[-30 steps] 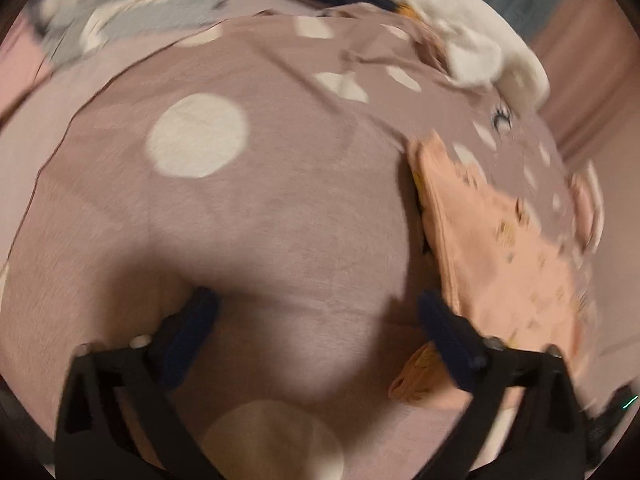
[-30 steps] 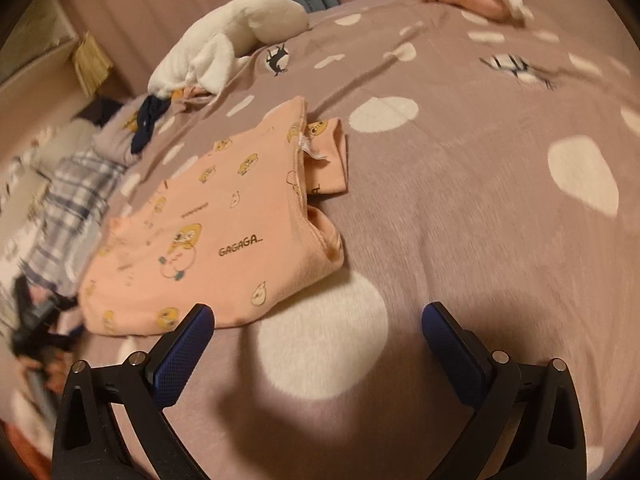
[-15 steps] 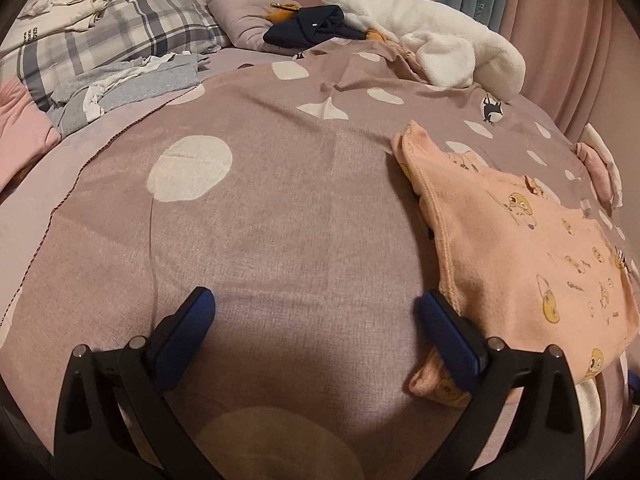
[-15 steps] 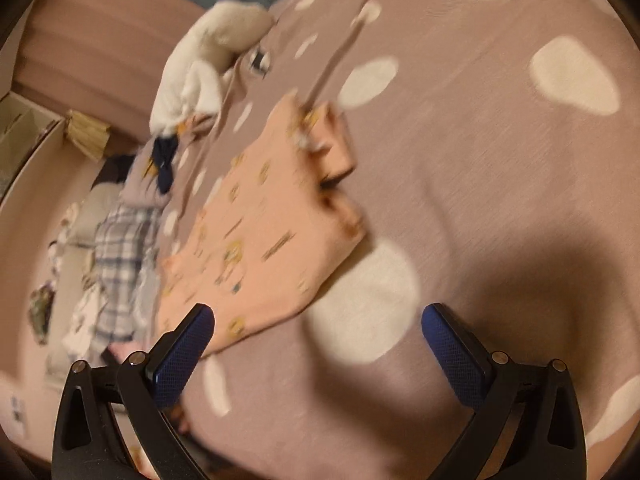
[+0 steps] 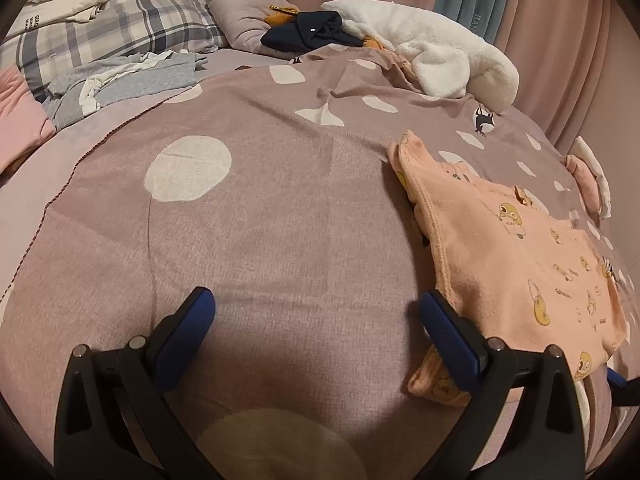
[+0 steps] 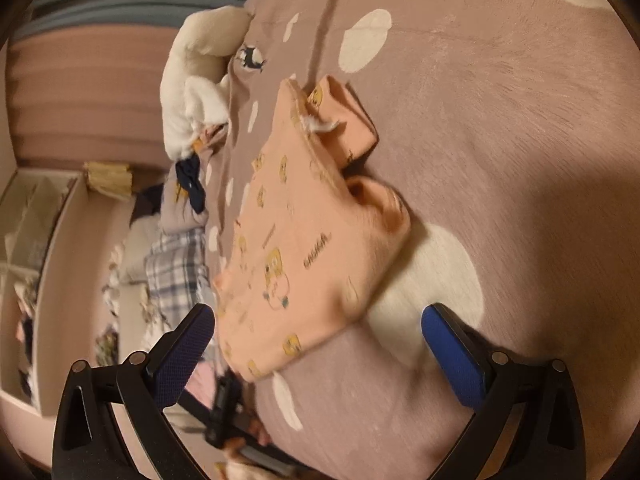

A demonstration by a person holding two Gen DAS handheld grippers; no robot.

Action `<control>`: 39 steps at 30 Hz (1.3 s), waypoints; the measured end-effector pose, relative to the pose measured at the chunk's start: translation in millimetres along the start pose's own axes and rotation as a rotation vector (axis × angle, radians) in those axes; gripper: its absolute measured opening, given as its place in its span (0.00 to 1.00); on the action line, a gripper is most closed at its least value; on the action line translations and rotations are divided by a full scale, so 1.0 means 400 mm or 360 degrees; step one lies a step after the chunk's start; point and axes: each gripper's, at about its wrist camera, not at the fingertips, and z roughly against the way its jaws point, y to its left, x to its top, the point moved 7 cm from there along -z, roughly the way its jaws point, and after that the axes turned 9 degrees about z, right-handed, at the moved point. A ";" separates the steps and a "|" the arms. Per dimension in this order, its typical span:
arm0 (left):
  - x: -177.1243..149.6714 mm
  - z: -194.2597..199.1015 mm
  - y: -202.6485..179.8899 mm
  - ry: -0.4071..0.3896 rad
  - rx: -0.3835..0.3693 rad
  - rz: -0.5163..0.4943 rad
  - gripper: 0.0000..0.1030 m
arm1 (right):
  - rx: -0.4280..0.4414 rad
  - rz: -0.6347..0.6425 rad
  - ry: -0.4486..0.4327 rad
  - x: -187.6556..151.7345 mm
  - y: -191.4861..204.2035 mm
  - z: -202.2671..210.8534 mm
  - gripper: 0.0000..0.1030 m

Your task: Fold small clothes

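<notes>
Left claw (image 5: 312, 312) hangs wide open over bare bedspread (image 5: 260, 220), holding nothing; the folded peach top (image 5: 520, 256) lies flat on the bed just to its right, hem corner tucked behind the right-hand finger. Right claw (image 6: 316, 332) is spread wide too & empty, view tilted, w/ the peach top (image 6: 296, 248) straight ahead between its fingers, nearer the left one.

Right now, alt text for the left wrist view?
The left gripper hangs open and empty over a mauve bedspread with cream dots. A partly folded peach cartoon-print baby top lies just beyond its right-hand finger. Plaid pillows, grey clothes and a white fleece blanket are heaped at the far edge.
</notes>
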 end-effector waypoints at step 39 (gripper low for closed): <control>0.003 0.005 0.012 -0.0020 -0.0096 0.0055 0.99 | 0.0126 -0.0093 -0.0007 0.107 -0.056 -0.119 0.02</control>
